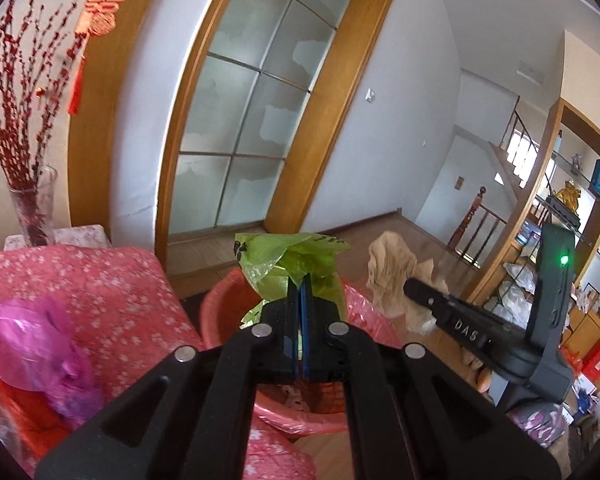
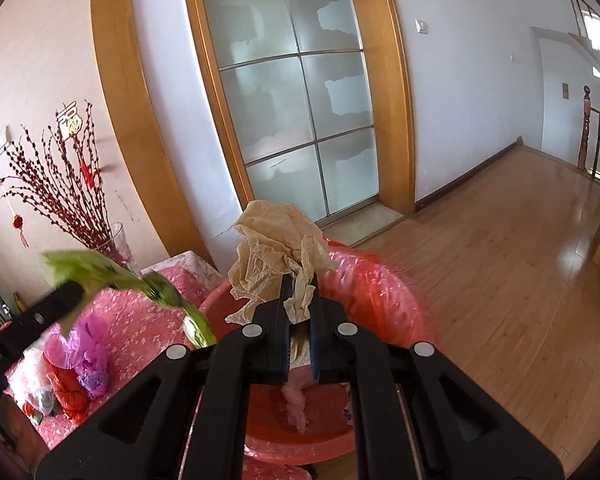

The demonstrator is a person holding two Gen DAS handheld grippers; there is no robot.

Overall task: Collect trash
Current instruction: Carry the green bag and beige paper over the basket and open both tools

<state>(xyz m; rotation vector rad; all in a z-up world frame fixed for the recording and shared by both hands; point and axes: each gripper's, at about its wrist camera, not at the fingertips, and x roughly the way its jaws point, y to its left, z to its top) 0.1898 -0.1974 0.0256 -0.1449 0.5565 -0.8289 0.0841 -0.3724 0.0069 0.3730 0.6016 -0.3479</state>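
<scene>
My left hand-held gripper [image 1: 300, 292] is clamped on a green bag [image 1: 288, 260], my right hand-held gripper [image 2: 300, 292] on a beige wad [image 2: 276, 240]. Both hang above the red bin [image 2: 380, 280] at six o'clock, so letting go should drop them in. A pink bag [image 1: 32, 332] waits at nine o'clock.

Green bag [image 1: 288, 258], tan paper [image 2: 276, 240], red basin [image 2: 380, 280], pink floral cloth [image 1: 100, 288].

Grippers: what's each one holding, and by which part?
Left gripper pinches the green plastic bag at its lower bunched edge; right gripper pinches the crumpled beige bag by a hanging fold.
</scene>
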